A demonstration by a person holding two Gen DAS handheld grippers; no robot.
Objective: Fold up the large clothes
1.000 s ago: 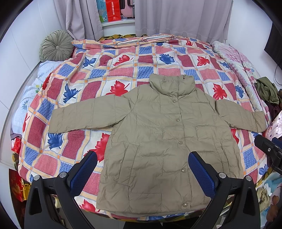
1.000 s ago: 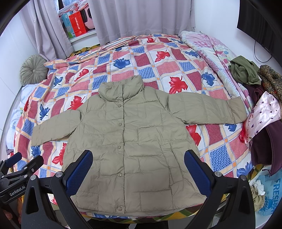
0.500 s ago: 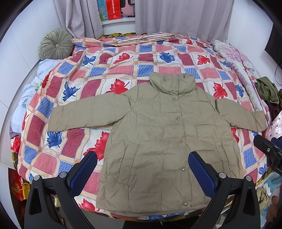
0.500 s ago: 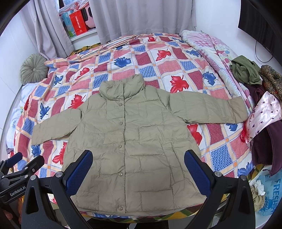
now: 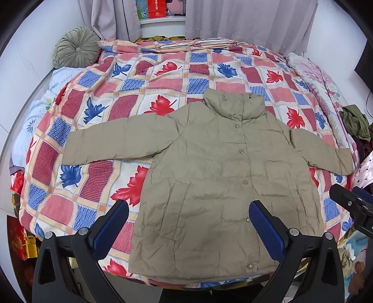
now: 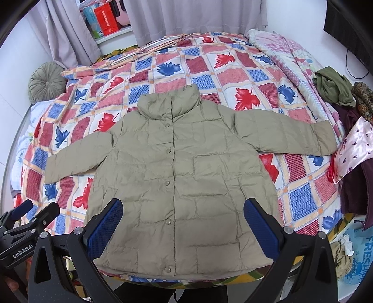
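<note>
An olive-green padded jacket [image 5: 216,177] lies flat and buttoned on the bed, front up, collar away from me and both sleeves spread out sideways; it also shows in the right wrist view [image 6: 184,177]. My left gripper [image 5: 188,223] is open and empty, hovering above the jacket's hem at its left half. My right gripper [image 6: 183,221] is open and empty above the hem. The left gripper's tip shows at the lower left of the right wrist view [image 6: 30,216], and the right gripper's tip shows at the right edge of the left wrist view [image 5: 349,205].
The bed carries a checked quilt with red and blue leaves [image 5: 144,77]. A round green cushion [image 5: 77,47] sits at the far left corner. A pile of other clothes [image 6: 349,111] lies along the bed's right side. Curtains [image 5: 244,21] hang behind.
Both grippers have shifted slightly, the left view tilting down a little. The jacket has not moved and both grippers remain open.
</note>
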